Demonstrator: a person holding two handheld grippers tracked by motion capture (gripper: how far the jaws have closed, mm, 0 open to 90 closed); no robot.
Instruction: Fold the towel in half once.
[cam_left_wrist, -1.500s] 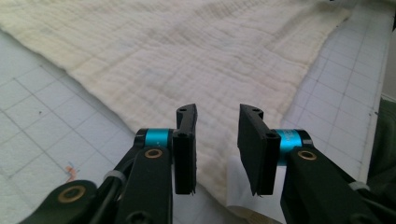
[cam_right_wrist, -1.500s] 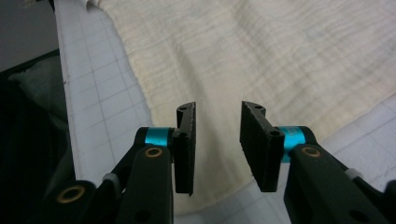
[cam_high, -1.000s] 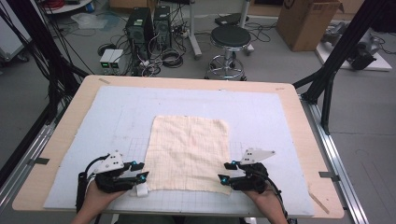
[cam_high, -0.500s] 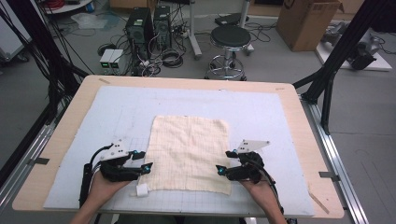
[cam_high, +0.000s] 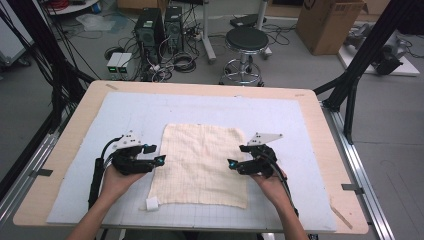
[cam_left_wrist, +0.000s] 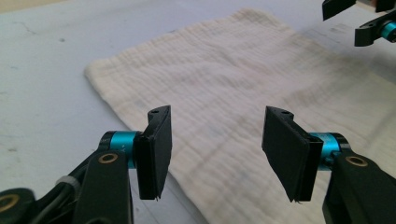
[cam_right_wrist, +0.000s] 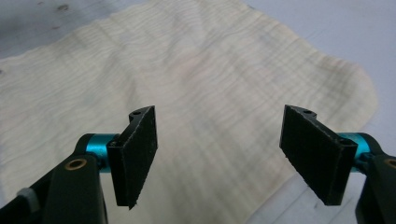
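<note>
Wooden table (cam_high: 320, 107) under a pale blue mat (cam_high: 125, 107), centre of frame; cluttered lab floor behind, with one black stool (cam_high: 246, 40) at top centre and one cardboard box (cam_high: 325, 20) at upper right. One cream cloth (cam_high: 200, 165) spread flat on the mat at frame centre, corners square, apparently laid out for folding or smoothing. One small white tag (cam_high: 152, 203) at its lower left corner. Two grippers: left gripper (cam_high: 159, 160) at the cloth's left edge, right gripper (cam_high: 231, 163) at its right edge, facing each other across it at mid height, probably placed to take both side edges together. Jaws apart on both, having just been opening, nothing clamped between them; cloth lying beyond and below the pads (cam_left_wrist: 156, 151) in both gripper views (cam_right_wrist: 137, 154).
</note>
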